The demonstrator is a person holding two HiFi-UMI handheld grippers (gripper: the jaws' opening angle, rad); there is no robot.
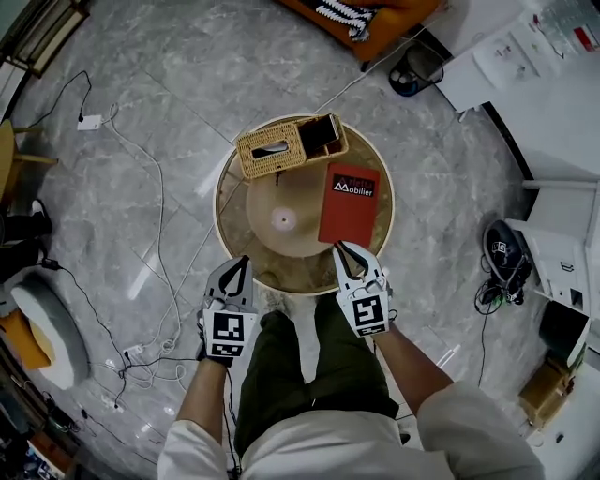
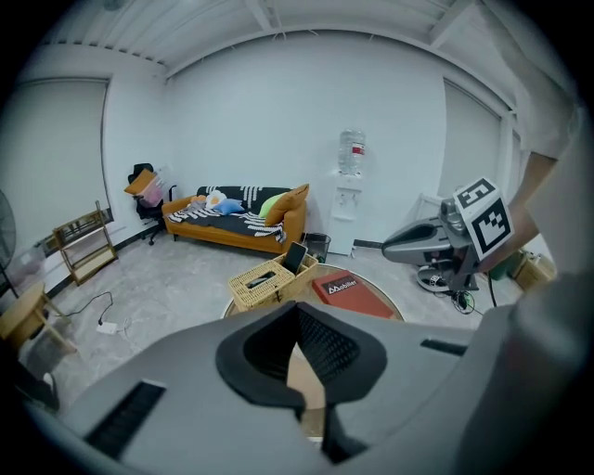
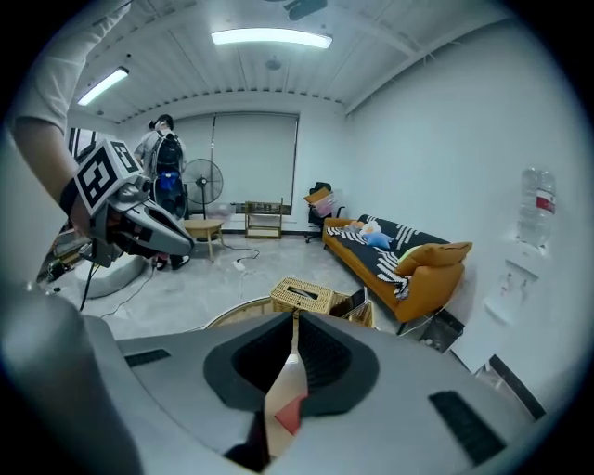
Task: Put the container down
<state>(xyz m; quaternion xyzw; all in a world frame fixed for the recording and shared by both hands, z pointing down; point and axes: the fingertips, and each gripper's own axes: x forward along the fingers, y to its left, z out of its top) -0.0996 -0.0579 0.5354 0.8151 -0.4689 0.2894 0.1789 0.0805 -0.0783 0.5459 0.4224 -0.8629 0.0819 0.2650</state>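
Basket [image 1: 291, 145] left of book [image 1: 349, 202] on table [image 1: 221, 217] (sofa [image 1: 375, 21] beyond).

A red book [image 1: 348, 202] lies on a round wooden bench [image 1: 291, 246]. White cables [image 1: 141, 356] trail over the grey marble floor [image 1: 187, 75]. An orange sofa [image 2: 223, 238] stands near a water dispenser [image 2: 345, 213].

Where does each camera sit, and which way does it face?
Head view: on the person's head, looking steeply down at the round table; legs, left gripper, right gripper show.
Left gripper view: on the left gripper, facing the sofa; right gripper at right.
Right gripper view: on the right gripper, facing the sofa; left gripper at left.
All share the wicker basket.
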